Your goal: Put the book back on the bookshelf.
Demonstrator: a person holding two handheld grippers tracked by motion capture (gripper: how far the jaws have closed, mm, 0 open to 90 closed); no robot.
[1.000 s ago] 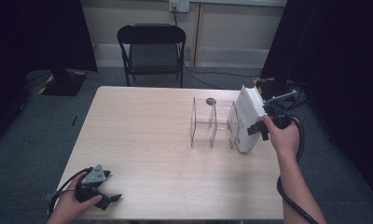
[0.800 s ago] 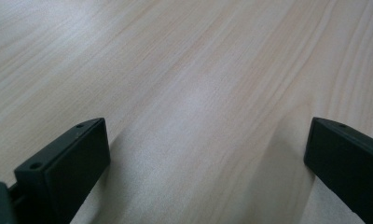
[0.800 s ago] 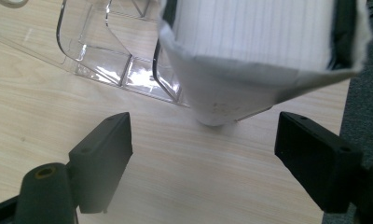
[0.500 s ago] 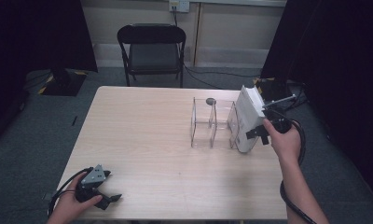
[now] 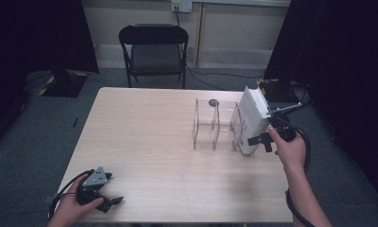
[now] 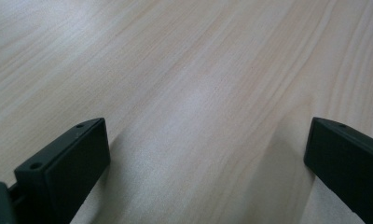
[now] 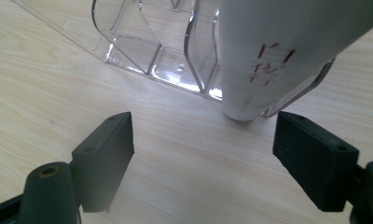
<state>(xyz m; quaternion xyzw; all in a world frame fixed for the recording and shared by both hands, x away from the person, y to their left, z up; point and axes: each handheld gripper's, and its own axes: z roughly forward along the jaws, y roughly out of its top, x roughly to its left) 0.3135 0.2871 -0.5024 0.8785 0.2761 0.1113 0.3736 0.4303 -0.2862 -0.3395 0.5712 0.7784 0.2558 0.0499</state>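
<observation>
White squeeze tube (image 5: 251, 122) stands cap-down in end slot of clear plastic organiser (image 5: 215, 126), leaning out; right gripper (image 5: 262, 140) just beside, fingers apart, empty; left gripper (image 5: 107, 201) idle, fingers spread on table (image 5: 154, 137)

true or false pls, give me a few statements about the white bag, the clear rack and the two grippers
1. The white bag stands in the clear rack's end slot nearest the right hand-held gripper. True.
2. The right hand-held gripper is clamped on the bag. False: its jaws stand open, just short of the bag.
3. The left hand-held gripper is open over bare table. True.
4. The rack lies at the table's left edge. False: it sits right of centre.
5. A chair stands beyond the table. True.
</observation>
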